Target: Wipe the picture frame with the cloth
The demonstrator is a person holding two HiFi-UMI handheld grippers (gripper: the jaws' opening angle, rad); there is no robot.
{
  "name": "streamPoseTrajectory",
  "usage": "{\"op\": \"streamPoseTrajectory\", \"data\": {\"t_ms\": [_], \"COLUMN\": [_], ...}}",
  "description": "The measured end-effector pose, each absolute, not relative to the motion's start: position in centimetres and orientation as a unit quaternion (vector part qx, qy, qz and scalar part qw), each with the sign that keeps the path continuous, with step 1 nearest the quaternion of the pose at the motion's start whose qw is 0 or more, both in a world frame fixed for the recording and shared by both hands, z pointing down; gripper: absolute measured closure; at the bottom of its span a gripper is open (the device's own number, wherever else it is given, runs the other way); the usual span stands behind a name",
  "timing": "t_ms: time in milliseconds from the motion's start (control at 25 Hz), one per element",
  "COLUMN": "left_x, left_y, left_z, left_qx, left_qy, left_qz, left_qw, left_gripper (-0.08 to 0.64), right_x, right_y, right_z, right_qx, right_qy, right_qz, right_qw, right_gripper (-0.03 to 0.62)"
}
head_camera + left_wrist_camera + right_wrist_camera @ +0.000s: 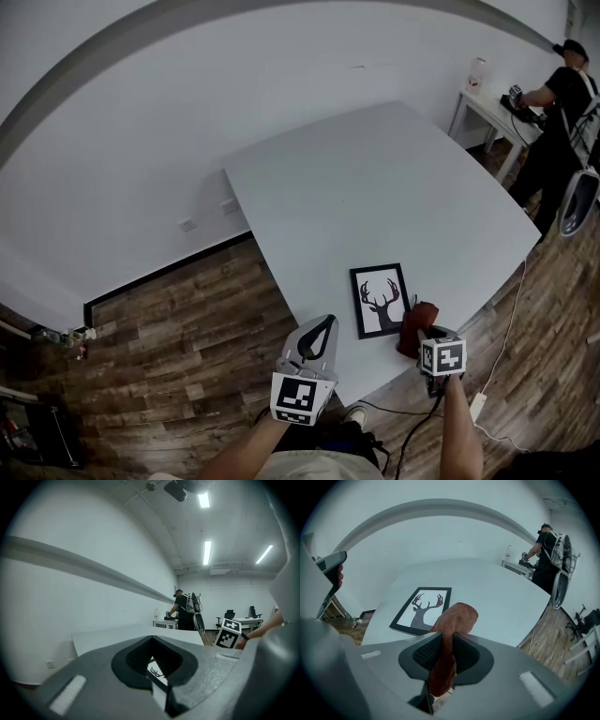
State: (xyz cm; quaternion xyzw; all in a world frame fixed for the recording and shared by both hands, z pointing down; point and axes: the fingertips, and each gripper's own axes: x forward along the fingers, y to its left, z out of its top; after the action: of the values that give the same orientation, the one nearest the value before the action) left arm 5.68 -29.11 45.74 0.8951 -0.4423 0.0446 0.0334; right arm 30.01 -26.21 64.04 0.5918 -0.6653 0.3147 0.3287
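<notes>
as right tongs grip cloth, one frame

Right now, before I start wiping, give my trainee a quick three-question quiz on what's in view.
1. Short answer: what is clamped in the right hand-held gripper?
2. Multiple choice: the picture frame shows A) a stag's head with antlers, B) a sailing boat, C) a flower.
3. True or false: the picture frame stands upright.

Key:
1. The reddish-brown cloth.
2. A.
3. False; it lies flat on the white table, near its front edge.
</notes>
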Motion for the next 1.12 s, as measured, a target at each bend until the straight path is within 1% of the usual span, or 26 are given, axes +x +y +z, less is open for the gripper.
{"op": "streamPoseTrajectory", "data": {"t_ms": [160, 480, 600, 840, 1000, 1120], "left_x": [6.0, 6.3, 6.4, 6.4, 6.2, 5.9], "left_y": [-29.2, -29.5, -29.6, -29.4, -29.0, -28.6], "left_z": [45.5, 44.9, 44.0, 42.0, 40.4, 39.3], "left_qx": [0.895, 0.895, 0.895, 0.896, 0.897, 0.894], "left_qy": [-0.442, -0.443, -0.444, -0.442, -0.442, -0.447], "left_qz": [0.043, 0.034, 0.024, 0.000, -0.011, -0.017], "left_qw": [0.032, 0.034, 0.037, 0.032, 0.018, 0.017], "left_gripper": [0.558, 0.558, 0.560, 0.558, 0.560, 0.558], "right_x": [29.3, 26.4, 25.3, 23.2, 22.6, 22.4], "right_y": [-26.3, -25.8, -25.5, -24.0, -23.0, -22.4], "right_z": [62.4, 56.6, 53.0, 44.5, 41.0, 39.8], "right_qx": [0.597, 0.624, 0.637, 0.667, 0.685, 0.690], "right_qy": [-0.677, -0.708, -0.723, -0.737, -0.726, -0.722], "right_qz": [0.304, 0.250, 0.198, 0.059, -0.012, -0.028], "right_qw": [0.306, 0.218, 0.182, 0.095, 0.065, 0.046], "right_gripper": [0.499, 0.499, 0.499, 0.499, 0.499, 0.499]}}
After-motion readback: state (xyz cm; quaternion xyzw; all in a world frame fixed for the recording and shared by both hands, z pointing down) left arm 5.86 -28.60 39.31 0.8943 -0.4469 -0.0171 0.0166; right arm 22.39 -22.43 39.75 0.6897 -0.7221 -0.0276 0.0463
